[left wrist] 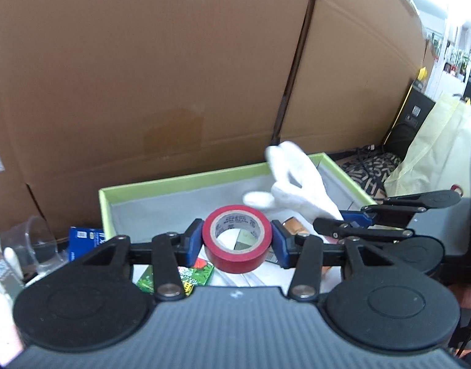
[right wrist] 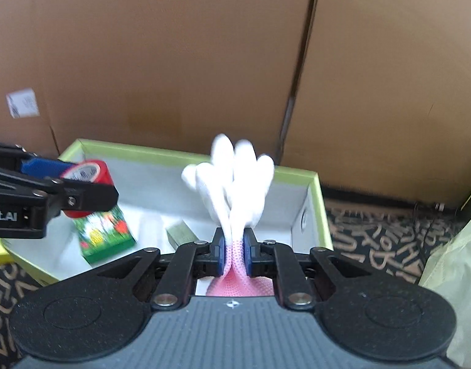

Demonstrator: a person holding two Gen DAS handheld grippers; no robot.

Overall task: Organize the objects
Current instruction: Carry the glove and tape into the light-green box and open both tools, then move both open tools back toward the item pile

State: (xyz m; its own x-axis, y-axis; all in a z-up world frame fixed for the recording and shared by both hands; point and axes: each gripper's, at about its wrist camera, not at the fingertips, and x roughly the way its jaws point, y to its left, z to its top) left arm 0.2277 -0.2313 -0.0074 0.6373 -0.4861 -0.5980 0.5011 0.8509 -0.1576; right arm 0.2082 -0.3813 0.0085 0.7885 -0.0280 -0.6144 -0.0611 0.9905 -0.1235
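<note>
Tape (left wrist: 237, 238), a red roll, sits clamped between the blue pads of my left gripper (left wrist: 237, 243), held above the green-rimmed box (left wrist: 186, 181). My right gripper (right wrist: 234, 250) pinches a white glove (right wrist: 235, 178) by its pink cuff, fingers pointing up over the same box. Inside the box lies a green flowered packet (right wrist: 104, 235). Brown cardboard (left wrist: 143, 61) stands behind.

black claw (left wrist: 237, 240) arms, blue pads (left wrist: 193, 241) (silver screws), ribbed grey base.

wrist cams — close, facing cardboard | shared: green box (left wrist: 186, 181) (both views)
</note>
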